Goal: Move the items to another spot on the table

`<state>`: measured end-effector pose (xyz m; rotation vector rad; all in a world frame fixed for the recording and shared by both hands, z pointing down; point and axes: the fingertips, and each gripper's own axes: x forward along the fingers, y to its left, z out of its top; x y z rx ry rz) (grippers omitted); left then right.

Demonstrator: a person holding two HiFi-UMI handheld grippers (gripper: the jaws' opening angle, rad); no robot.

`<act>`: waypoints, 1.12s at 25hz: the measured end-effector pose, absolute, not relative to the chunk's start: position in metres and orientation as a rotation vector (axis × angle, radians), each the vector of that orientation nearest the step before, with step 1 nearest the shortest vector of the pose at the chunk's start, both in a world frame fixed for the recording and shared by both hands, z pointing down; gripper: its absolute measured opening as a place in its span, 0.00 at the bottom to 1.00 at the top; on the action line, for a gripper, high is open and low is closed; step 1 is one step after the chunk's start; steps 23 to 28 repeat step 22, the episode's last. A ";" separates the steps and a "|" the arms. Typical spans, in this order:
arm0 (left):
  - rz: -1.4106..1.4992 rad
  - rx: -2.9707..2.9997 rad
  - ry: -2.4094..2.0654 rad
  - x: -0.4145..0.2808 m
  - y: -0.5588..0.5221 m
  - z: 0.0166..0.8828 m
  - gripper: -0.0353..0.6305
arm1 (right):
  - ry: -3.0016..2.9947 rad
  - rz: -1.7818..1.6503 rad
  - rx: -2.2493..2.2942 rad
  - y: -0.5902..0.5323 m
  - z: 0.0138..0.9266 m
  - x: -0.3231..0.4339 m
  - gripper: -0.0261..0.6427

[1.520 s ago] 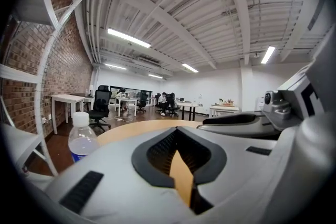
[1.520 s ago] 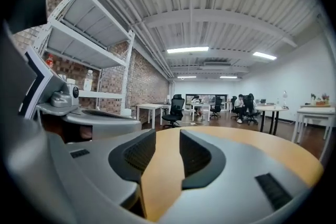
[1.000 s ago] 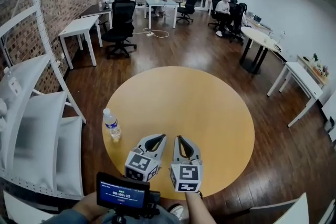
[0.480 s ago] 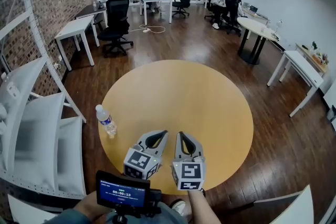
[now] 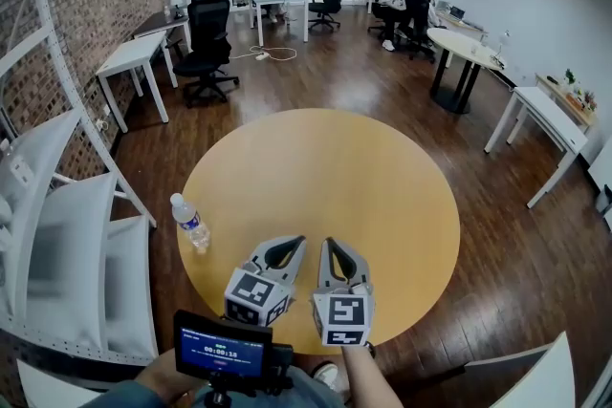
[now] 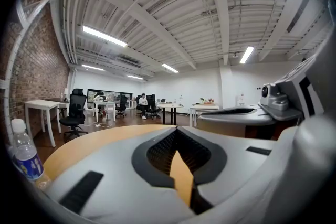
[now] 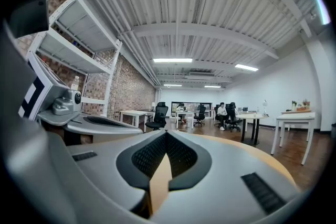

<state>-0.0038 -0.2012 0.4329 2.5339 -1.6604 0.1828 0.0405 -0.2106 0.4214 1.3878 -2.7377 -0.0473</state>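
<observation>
A clear water bottle (image 5: 189,223) with a white cap and blue label stands upright at the left edge of the round yellow table (image 5: 363,177); it also shows at the far left of the left gripper view as the bottle (image 6: 25,157). My left gripper (image 5: 286,248) and right gripper (image 5: 332,251) hover side by side over the table's near edge, both shut with nothing between the jaws. The bottle is well left of the left gripper. In the gripper views the left gripper (image 6: 176,134) and right gripper (image 7: 165,136) each show their tips meeting.
White shelving (image 5: 57,234) stands close to the table's left side. A handheld timer screen (image 5: 222,353) sits below the grippers. White desks (image 5: 134,57), black office chairs (image 5: 206,33) and seated people lie farther back on the wooden floor.
The view has tipped and shifted slightly, so the bottle and table sit a little lower and more left in the picture. Both grippers stay shut, side by side.
</observation>
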 end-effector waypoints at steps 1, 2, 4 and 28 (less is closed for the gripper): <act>0.183 2.535 -1.660 -0.004 -0.202 0.433 0.07 | -2.738 -0.048 1.391 -0.211 0.421 0.041 0.04; 0.184 2.534 -1.660 -0.003 -0.202 0.433 0.07 | -2.738 -0.048 1.394 -0.211 0.421 0.042 0.04; 0.190 2.528 -1.658 -0.003 -0.202 0.434 0.07 | -2.740 -0.050 1.401 -0.211 0.421 0.043 0.04; 0.190 2.515 -1.651 -0.004 -0.202 0.450 0.07 | -2.730 -0.037 1.394 -0.210 0.427 0.045 0.04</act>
